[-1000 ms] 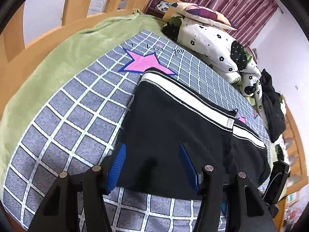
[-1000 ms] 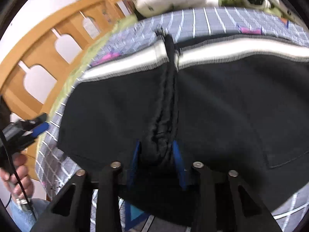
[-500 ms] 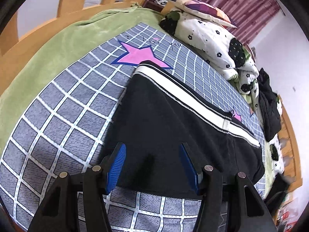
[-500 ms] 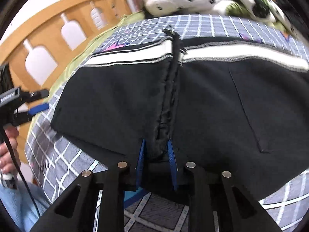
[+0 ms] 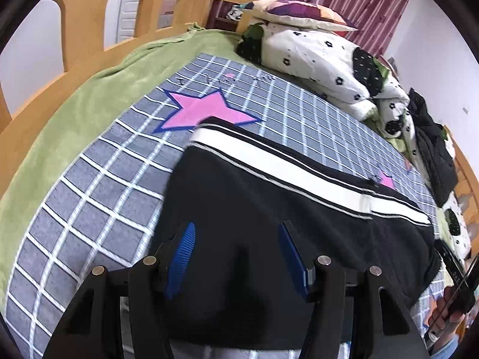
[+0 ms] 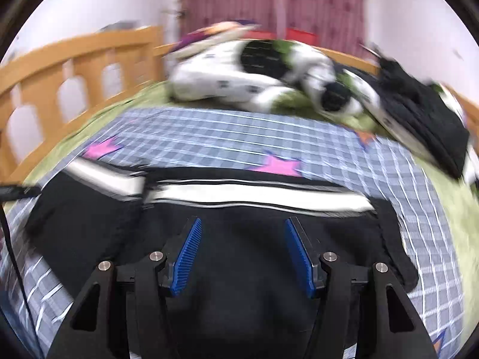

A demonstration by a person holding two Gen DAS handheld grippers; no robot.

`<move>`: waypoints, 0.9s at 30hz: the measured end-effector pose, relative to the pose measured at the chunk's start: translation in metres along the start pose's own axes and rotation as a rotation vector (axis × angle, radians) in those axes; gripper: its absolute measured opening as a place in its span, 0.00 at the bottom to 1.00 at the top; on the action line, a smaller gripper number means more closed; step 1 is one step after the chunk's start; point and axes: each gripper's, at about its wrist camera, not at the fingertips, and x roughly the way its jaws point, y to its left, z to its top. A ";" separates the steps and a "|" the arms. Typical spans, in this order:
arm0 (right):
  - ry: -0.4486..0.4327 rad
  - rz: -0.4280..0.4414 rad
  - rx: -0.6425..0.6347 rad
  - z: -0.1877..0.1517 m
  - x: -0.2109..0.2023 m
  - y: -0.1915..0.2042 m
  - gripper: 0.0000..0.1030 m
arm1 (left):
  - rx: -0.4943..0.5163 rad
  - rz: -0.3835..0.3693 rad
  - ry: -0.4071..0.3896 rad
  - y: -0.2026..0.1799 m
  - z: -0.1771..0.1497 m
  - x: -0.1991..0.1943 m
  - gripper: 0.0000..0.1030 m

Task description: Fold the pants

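Note:
Black pants with a white and black striped side band lie flat on the grey checked blanket. They also show in the blurred right wrist view. My left gripper is open and empty, low over the near edge of the pants. My right gripper is open and empty over the black cloth, just short of the white band. The near hem of the pants is hidden behind both grippers.
A rolled white quilt with black flowers and a pillow lie at the head of the bed. A black garment is heaped at the right. A wooden rail runs along the far side over a green sheet.
My right gripper has let go of the bunched seam of the pants, opened wide and swung right. My left gripper stayed open and shifted slightly.

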 end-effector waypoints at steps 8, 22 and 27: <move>0.111 -0.100 0.148 -0.014 0.033 -0.064 0.45 | -0.033 0.093 -0.017 0.019 0.006 0.015 0.54; 0.178 -0.158 0.009 -0.031 0.083 -0.044 0.74 | -0.062 0.121 0.114 0.040 -0.024 0.037 0.65; 0.182 -0.164 0.014 -0.034 0.088 -0.043 0.78 | -0.007 0.119 0.124 0.036 -0.030 0.036 0.71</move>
